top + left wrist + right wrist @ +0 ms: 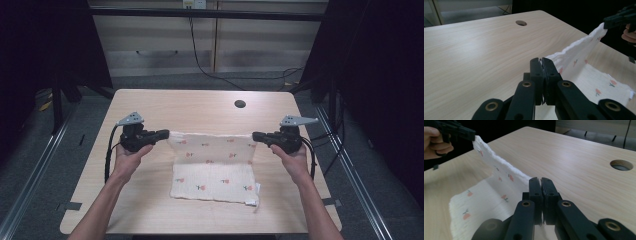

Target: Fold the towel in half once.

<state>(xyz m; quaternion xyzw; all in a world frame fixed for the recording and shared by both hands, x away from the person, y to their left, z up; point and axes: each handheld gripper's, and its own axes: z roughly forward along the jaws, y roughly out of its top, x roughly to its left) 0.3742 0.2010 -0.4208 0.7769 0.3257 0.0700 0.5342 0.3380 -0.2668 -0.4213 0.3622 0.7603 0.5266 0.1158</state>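
The left tongs and right tongs each clench a far corner of the white cloth with small red flower prints, lifting that edge taut between them. Its near half lies flat on the bench. The left gripper view shows a small tag at the cloth's near right corner.

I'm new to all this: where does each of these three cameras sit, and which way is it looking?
High view: above the person's side of the table, looking forward and down; both forearms, left gripper and right gripper show.
Left gripper view: rides on the left gripper, looking along its shut jaws across the cloth to the right gripper.
Right gripper view: rides on the right gripper, looking back toward the left gripper and its hand.
Shared: the cloth's lifted edge and the table's hole.
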